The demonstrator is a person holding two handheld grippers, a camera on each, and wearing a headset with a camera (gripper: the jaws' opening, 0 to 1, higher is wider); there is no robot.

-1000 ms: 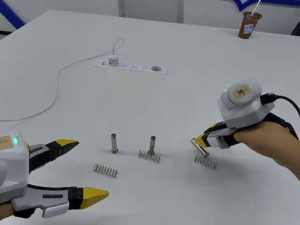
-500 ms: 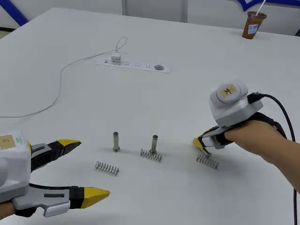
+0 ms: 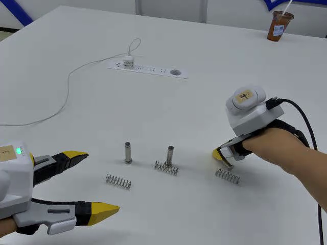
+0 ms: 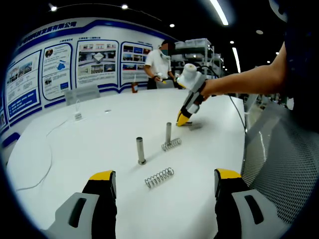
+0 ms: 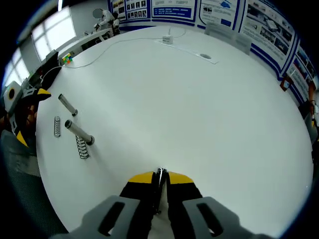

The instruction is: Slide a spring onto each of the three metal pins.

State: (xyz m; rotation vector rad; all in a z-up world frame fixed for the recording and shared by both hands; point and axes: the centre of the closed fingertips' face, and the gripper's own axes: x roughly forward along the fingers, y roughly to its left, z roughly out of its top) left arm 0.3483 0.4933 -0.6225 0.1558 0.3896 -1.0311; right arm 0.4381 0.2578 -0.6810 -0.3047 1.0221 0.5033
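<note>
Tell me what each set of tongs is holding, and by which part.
Right tongs clamp a metal pin by one end; left tongs hold nothing.

White left claw (image 3: 99, 181), yellow tips (image 3: 104, 208), black cable (image 3: 305, 120)

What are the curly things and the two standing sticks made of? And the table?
The springs look like thin bare steel wire: grey, coiled, with gaps between the turns. The pins look like solid metal: smooth, silvery grey, a bit shiny. The table has a smooth, dull white top, maybe laminate or paint; the pictures can't settle which.
</note>
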